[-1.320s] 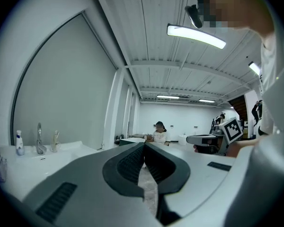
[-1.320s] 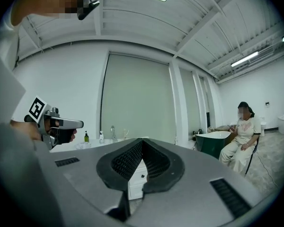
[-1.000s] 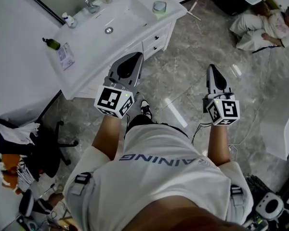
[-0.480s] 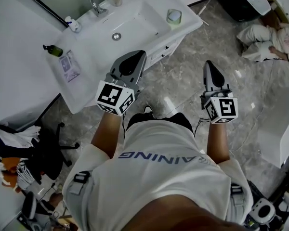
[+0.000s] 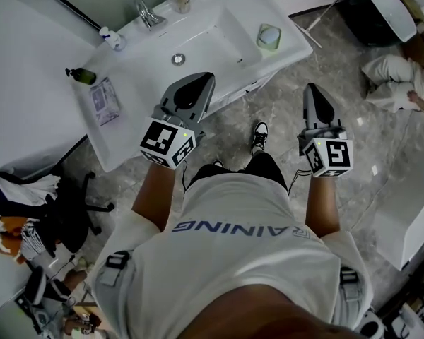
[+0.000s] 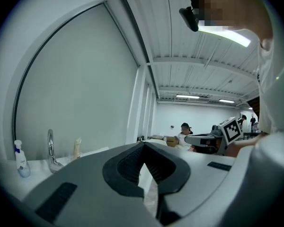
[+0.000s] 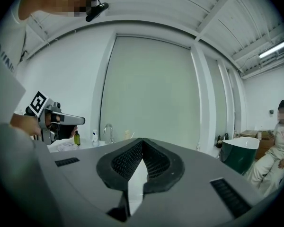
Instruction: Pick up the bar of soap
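Both the left gripper (image 5: 200, 78) and right gripper (image 5: 313, 88) had fingers together, empty. One bar of soap (image 5: 269, 37) sat on the counter (image 5: 116, 141).

The left gripper (image 5: 200, 78) is covering part of the counter's (image 5: 131, 83) front edge. The pale green dish (image 5: 269, 37) is showing too small to tell its contents. A seated person (image 5: 399, 73) is running off the right edge.

Head camera looks steeply down from above onto the left tool (image 5: 201, 80), the right tool (image 5: 314, 90) and a washbasin (image 5: 127, 76) close below. Each tool's camera faces level along its own jaws. All three views share the faucet (image 5: 147, 11) (image 6: 50, 148) (image 7: 107, 129).
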